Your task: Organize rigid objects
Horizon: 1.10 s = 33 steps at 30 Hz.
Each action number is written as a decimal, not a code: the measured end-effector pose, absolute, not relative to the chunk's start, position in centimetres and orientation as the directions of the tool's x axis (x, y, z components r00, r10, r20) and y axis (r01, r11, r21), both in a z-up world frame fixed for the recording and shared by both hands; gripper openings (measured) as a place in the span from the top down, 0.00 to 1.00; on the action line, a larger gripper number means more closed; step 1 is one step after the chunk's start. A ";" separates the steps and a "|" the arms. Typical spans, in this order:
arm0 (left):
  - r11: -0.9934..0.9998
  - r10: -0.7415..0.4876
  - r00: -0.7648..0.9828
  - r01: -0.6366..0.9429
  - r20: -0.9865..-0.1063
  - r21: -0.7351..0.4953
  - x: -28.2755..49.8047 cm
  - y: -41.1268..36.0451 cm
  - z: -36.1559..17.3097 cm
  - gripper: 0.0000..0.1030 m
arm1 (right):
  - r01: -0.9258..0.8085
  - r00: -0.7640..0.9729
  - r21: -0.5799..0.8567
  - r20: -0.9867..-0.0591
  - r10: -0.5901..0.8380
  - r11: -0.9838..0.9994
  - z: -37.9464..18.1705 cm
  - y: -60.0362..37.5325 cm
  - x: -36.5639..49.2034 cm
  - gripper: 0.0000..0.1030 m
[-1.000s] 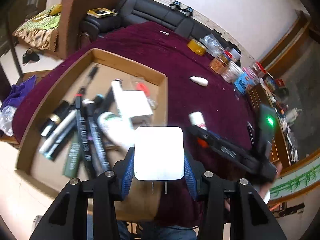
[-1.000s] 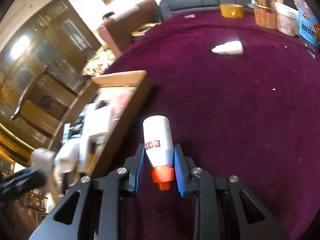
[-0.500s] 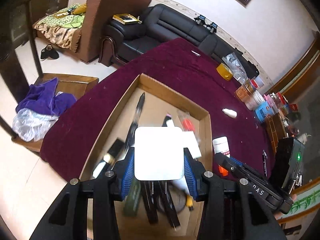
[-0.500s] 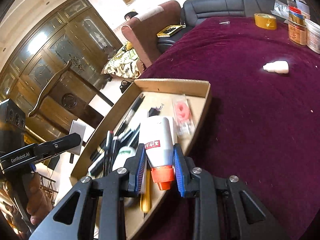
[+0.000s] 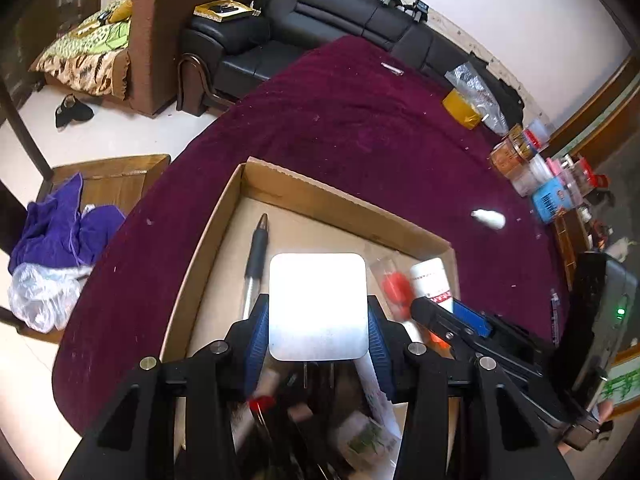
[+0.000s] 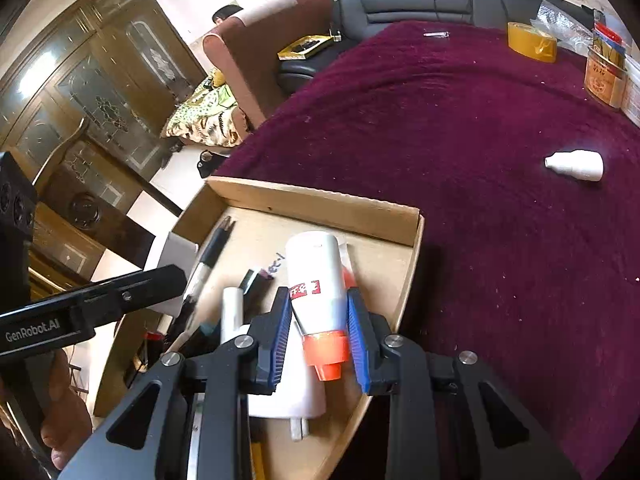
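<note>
My left gripper (image 5: 318,334) is shut on a white square charger (image 5: 318,306), held above the cardboard tray (image 5: 344,200). My right gripper (image 6: 320,326) is shut on a white glue bottle (image 6: 318,276) with an orange cap, held over the tray's (image 6: 316,206) right part. The right gripper and its bottle (image 5: 432,284) also show in the left wrist view. The tray holds several pens and markers (image 6: 212,248), a white tube (image 6: 232,312) and a small packet with a red item (image 5: 396,284). A small white bottle (image 6: 576,164) lies on the maroon cloth to the right.
The table has a maroon cloth (image 6: 480,120). A yellow tape roll (image 6: 532,42), jars and boxes (image 5: 532,176) stand at the far right edge. A black sofa (image 5: 320,12) and a brown armchair (image 5: 160,20) stand beyond the table. Purple cloth (image 5: 60,232) lies on a low stand at left.
Both grippers moved forward over the tray with their objects. The right gripper's glue bottle now hangs above the tray's right part; the left wrist view shows more of the tray's far end.
</note>
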<state>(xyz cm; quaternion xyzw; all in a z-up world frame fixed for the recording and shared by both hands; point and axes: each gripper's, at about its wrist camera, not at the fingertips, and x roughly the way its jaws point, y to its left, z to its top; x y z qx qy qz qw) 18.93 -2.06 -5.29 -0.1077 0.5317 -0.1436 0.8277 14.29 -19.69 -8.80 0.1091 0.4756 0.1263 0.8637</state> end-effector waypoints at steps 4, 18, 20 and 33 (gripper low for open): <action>0.945 -0.327 0.363 0.103 -0.873 -0.311 20.2 -2.2 -6.5 0.53 | -0.117 0.516 0.277 -0.803 0.296 0.954 -9.2 -19.2 14.6 0.74; 0.954 -0.300 0.337 0.091 -0.893 -0.286 20.1 -2.5 -7.4 0.37 | -0.170 0.565 0.357 -0.729 0.387 0.919 -7.5 -20.3 12.5 0.44; 0.951 -0.307 0.369 0.082 -0.877 -0.298 19.2 -2.2 -6.1 0.34 | -0.186 0.583 0.385 -0.698 0.417 0.904 -6.6 -21.1 10.9 0.41; 0.987 -0.153 0.568 0.042 -0.809 -0.157 4.0 -4.7 -3.6 0.13 | -0.236 0.585 0.448 -0.642 0.495 0.862 -7.5 -23.3 0.2 0.37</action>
